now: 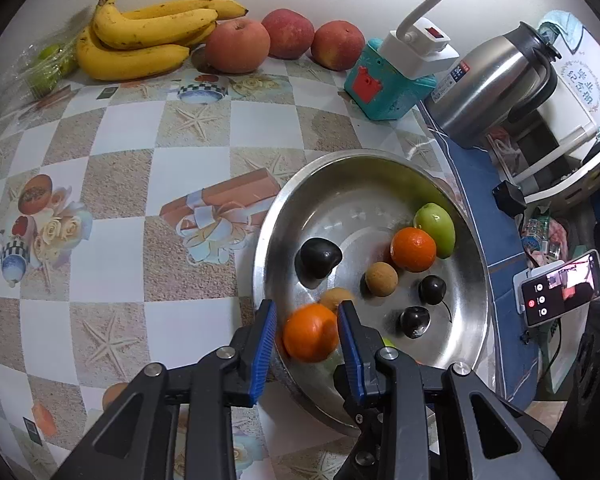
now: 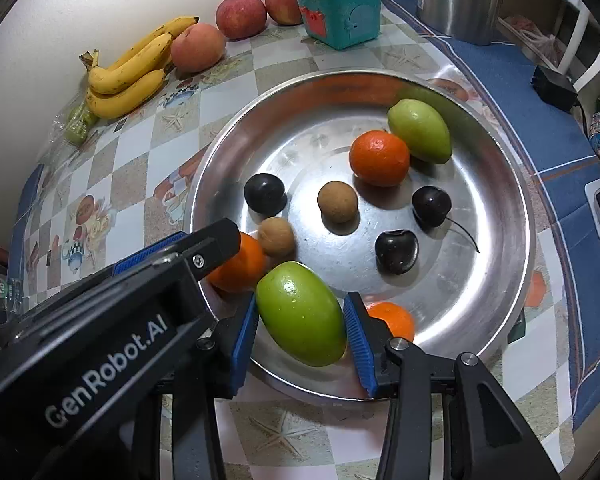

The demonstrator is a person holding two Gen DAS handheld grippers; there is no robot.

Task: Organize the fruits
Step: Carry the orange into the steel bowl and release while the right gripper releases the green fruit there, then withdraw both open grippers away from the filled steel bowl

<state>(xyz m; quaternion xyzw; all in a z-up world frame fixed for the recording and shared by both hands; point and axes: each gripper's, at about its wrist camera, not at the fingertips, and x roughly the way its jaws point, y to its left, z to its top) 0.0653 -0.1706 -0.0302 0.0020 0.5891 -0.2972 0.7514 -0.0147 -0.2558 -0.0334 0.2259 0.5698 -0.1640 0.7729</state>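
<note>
A steel kettle (image 1: pixel 496 84) stands beside a teal box (image 1: pixel 384 80).

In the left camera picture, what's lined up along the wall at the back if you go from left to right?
Bag of green fruit → bananas → first apple → second apple → third apple → teal toy box → steel kettle.

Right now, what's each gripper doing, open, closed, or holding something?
Left gripper: closed on an orange at the metal bowl's near rim.
Right gripper: closed on a green fruit.
</note>
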